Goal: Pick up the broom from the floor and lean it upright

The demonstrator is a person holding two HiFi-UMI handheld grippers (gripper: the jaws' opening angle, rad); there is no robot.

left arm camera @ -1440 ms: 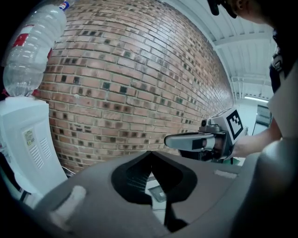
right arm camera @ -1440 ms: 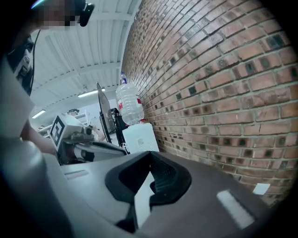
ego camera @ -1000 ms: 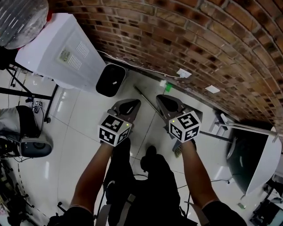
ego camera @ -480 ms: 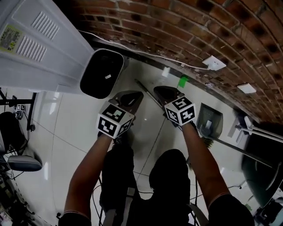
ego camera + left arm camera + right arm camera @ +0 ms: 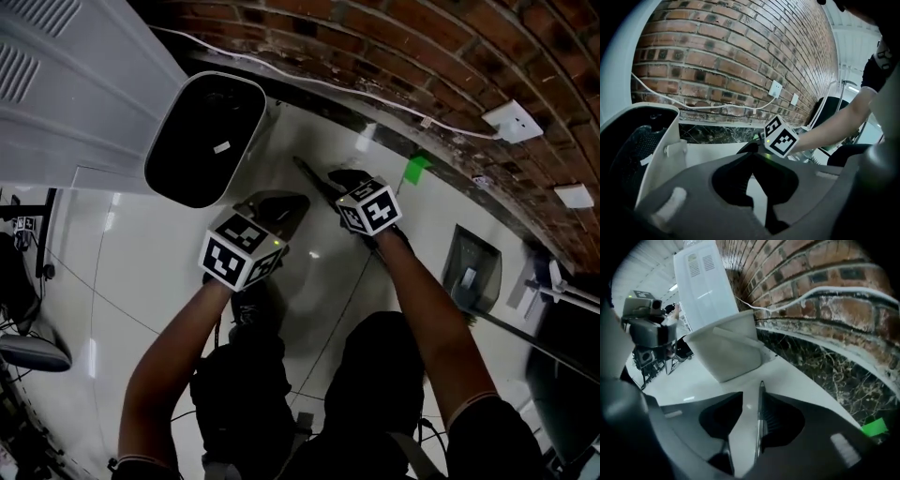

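The broom's thin dark handle [image 5: 309,175] lies on the pale floor and runs toward the brick wall; its brush end is hidden under my right arm. My right gripper [image 5: 339,180] is down at the floor with its jaws opening. In the right gripper view the handle [image 5: 760,418] lies between the jaws of that gripper [image 5: 751,401], close along the right-hand one, and nothing presses on it. My left gripper [image 5: 281,204] hangs a little to the left of the handle. Its fingertips meet in the left gripper view [image 5: 752,161], with nothing between them.
A white appliance with a dark-lined open mouth [image 5: 202,141] stands close on the left. The brick wall [image 5: 422,56], with a white cable and a socket, borders the floor ahead. A green tape mark [image 5: 414,169] sits by the wall, a grey dustpan [image 5: 469,267] to the right.
Both grippers have dropped toward the floor and the head view has come lower with them. The right jaws, shut before, now stand apart around the broom handle.
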